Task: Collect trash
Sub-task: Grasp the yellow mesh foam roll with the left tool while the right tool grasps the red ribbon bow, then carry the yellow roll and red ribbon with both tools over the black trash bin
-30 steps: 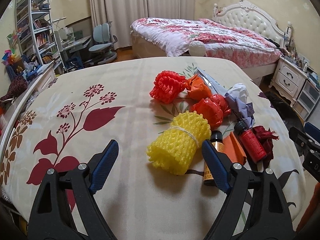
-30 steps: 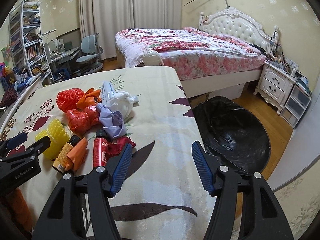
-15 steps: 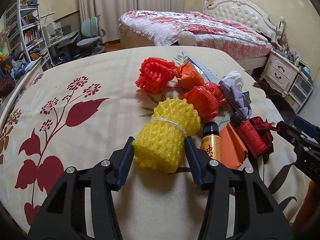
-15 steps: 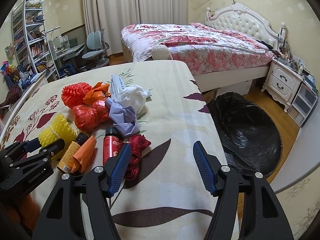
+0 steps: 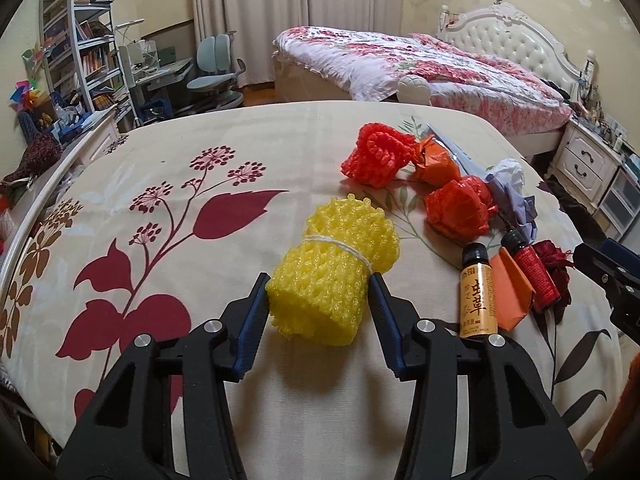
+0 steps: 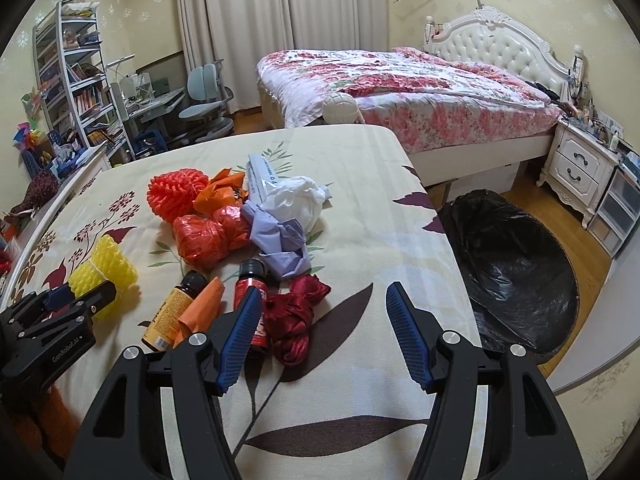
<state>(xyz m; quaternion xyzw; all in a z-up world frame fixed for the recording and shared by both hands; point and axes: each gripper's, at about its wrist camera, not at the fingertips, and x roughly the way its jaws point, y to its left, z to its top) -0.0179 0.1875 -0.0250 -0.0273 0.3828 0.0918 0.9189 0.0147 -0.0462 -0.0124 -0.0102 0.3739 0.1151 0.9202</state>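
"GenRobot.AI" marks left hand-held gripper [image 6: 86, 294] — clamped on yellow foam net [image 5: 334, 276]; right hand-held gripper [image 6: 324, 308] agape — empty.

Yellow foam net [image 5: 334, 276]: soft, open-mesh, matt. Red bags [image 5: 458, 212]: crinkled glossy plastic. Amber bottle [image 5: 477, 292]: smooth, shiny label. Bedspread [image 5: 200, 152]: matt woven cloth. Bin liner [image 6: 516, 264], three o'clock: glossy black plastic.

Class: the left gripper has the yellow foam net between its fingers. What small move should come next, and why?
Probably lift it. The left gripper has just been closing, and its pads now press both sides of the yellow foam net, which lies on the bedspread; the black bin bag waits beside the bed.
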